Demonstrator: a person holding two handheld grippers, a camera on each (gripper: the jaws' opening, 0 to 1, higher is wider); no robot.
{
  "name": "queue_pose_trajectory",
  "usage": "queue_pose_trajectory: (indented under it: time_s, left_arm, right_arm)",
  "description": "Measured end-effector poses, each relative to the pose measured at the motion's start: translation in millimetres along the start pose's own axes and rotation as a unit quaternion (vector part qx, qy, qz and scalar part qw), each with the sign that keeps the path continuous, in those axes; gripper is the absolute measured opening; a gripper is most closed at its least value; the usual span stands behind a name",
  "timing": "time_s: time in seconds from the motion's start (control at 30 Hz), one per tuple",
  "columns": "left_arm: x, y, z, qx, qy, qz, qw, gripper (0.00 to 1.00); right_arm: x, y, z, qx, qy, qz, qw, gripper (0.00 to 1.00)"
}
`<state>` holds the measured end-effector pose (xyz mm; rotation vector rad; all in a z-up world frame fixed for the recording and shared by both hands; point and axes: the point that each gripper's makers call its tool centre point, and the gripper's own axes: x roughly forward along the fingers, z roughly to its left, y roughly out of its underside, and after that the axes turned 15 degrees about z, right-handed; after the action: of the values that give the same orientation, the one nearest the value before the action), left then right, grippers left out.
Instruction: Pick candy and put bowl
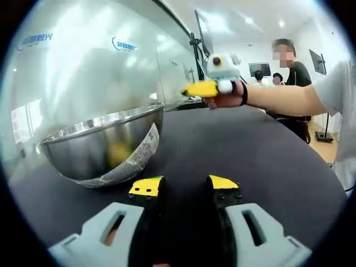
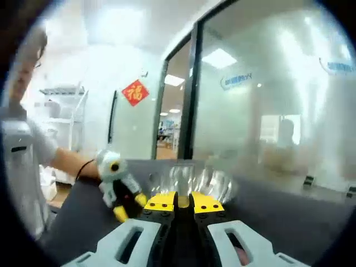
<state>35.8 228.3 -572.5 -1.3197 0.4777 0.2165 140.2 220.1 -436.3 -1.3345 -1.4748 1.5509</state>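
A shiny steel bowl (image 1: 105, 147) with a paper label stands on the black table (image 1: 250, 161), left of my left gripper (image 1: 184, 184). That gripper hovers low over the table, open, with nothing between its yellow tips. Farther back, a hand holds my right gripper (image 1: 199, 88) up in the air, its yellow jaws together. In the right gripper view my right gripper (image 2: 184, 202) is shut on a small yellowish candy (image 2: 183, 201), of which a sliver shows between the tips. Beyond it the bowl (image 2: 192, 181) looks blurred. The left gripper (image 2: 123, 210) sits at the left.
A frosted glass wall (image 1: 83, 67) runs close behind the bowl. People stand at the back right (image 1: 295, 72) near monitors on stands. The table's dark surface stretches to the right of the bowl. A red paper sign (image 2: 135, 92) hangs on the far wall.
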Motion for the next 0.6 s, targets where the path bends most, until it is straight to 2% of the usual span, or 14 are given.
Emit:
queue_pose_trajectory:
  time_s: [0.07, 0.13, 0.2, 0.43, 0.47, 0.5, 0.53, 0.57, 0.6]
  left_arm:
    - [-0.4, 0.6, 0.4, -0.003, -0.005, 0.002, 1.0000, 0.23]
    - [-0.9, 1.1, 0.0, -0.005, -0.006, 0.004, 1.0000, 0.21]
    - [-1.5, 0.4, -1.7, -0.003, -0.007, 0.003, 1.0000, 0.21]
    - [-2.5, 0.6, 2.5, -0.002, -0.006, 0.003, 1.0000, 0.20]
    - [-2.8, 0.6, 3.2, -0.001, -0.007, 0.003, 1.0000, 0.20]
    - [-3.4, 1.0, 4.7, -0.001, -0.007, 0.003, 1.0000, 0.20]
    - [-3.6, 1.2, 5.5, -0.002, -0.007, 0.003, 1.0000, 0.20]
    - [-3.7, 1.4, 6.1, -0.002, -0.007, 0.003, 1.0000, 0.20]
    - [-3.9, 1.5, 6.7, -0.003, -0.007, 0.003, 1.0000, 0.20]
  right_arm:
    - [14.8, -28.6, -19.6, 0.013, 0.045, -0.007, 0.9989, 0.05]
    - [31.2, -44.8, -18.9, 0.013, 0.040, -0.004, 0.9991, 0.05]
    - [45.1, -51.5, -15.3, -0.009, 0.045, 0.004, 0.9989, 0.05]
    - [74.5, -50.1, -5.1, -0.003, 0.032, 0.009, 0.9994, 0.06]
    - [76.9, -50.3, -6.9, -0.015, 0.040, 0.006, 0.9991, 0.14]
    - [79.7, -49.0, -8.2, -0.015, 0.045, 0.009, 0.9988, 0.28]
    - [81.2, -50.1, -8.1, -0.015, 0.043, 0.003, 0.9990, 0.51]
    - [81.9, -54.8, -6.6, -0.017, 0.040, -0.015, 0.9989, 0.62]
    - [80.2, -55.8, -7.8, -0.014, 0.044, -0.019, 0.9988, 0.61]
